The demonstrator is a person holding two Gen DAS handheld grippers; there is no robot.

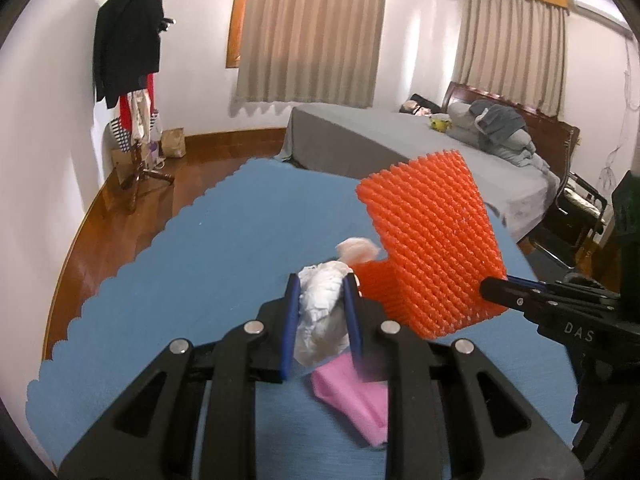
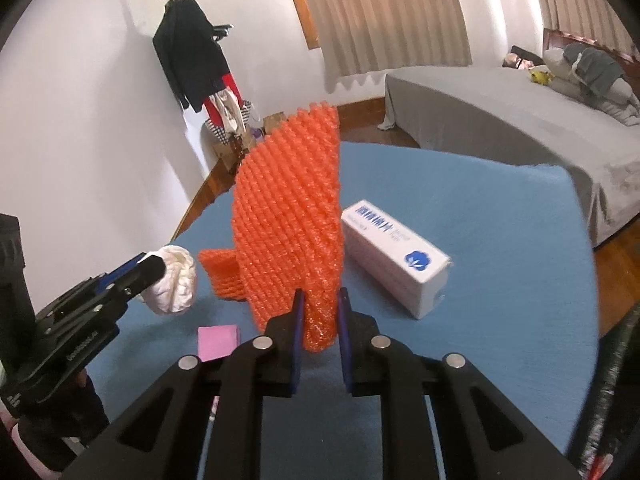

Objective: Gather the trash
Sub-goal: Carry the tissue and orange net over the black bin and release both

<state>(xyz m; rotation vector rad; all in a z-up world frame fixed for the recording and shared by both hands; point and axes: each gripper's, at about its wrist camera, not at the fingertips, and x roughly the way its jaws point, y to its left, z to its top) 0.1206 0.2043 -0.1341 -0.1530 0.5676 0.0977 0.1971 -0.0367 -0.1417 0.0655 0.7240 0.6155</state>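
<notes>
A bedroom in a home. A bed with grey covers stands under curtained windows. A coat stand hung with clothes occupies the corner on a wooden floor.

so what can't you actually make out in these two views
- Where the trash goes: no bin or bag shows in either view.
- Pink paper: left wrist view, partly behind the left gripper, which is closed on the crumpled tissue.
- White box: right wrist view, small print blurred; hidden behind the orange foam net in the left view.
- Right gripper: its hold on the net's end covers that end.
</notes>
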